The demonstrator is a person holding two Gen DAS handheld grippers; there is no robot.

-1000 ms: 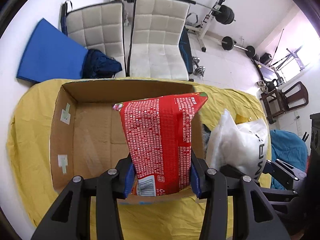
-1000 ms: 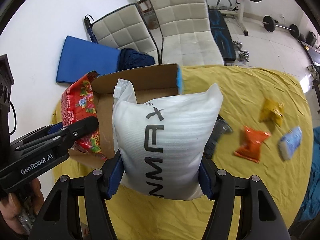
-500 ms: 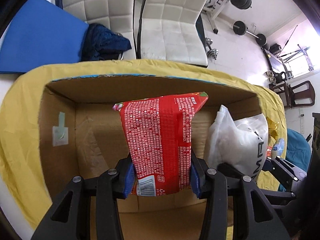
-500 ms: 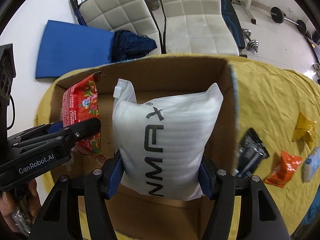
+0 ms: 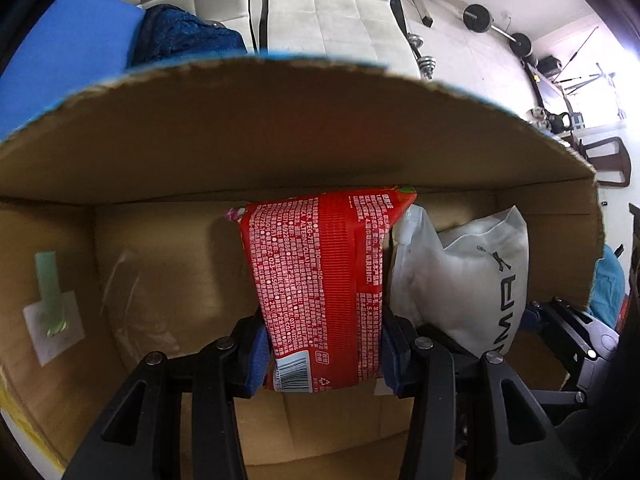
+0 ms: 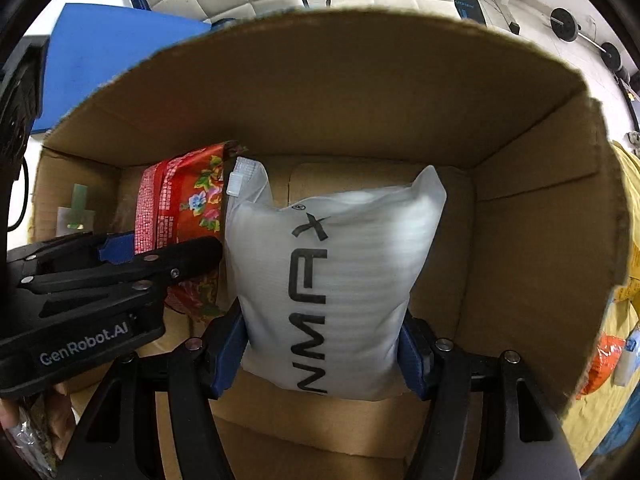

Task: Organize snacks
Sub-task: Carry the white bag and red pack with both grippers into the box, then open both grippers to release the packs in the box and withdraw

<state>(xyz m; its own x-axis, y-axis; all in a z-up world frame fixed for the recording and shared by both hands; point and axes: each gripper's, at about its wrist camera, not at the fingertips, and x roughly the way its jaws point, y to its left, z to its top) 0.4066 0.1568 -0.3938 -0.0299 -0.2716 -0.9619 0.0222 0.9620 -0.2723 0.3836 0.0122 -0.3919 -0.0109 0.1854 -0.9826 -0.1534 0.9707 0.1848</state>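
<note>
left gripper (image 5: 322, 354) clamps the red packet (image 5: 320, 280) inside the cardboard box (image 5: 280, 140); right gripper (image 6: 322, 354) squeezes the white bag (image 6: 332, 272) beside it

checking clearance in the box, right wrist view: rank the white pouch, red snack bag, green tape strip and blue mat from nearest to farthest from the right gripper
1. white pouch, clamped in the right gripper.
2. red snack bag, just left, in the left gripper.
3. green tape strip, on the box's left wall.
4. blue mat, outside the box, upper left.

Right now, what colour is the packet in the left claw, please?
Red packet, white print; clearest from the left wrist.
</note>
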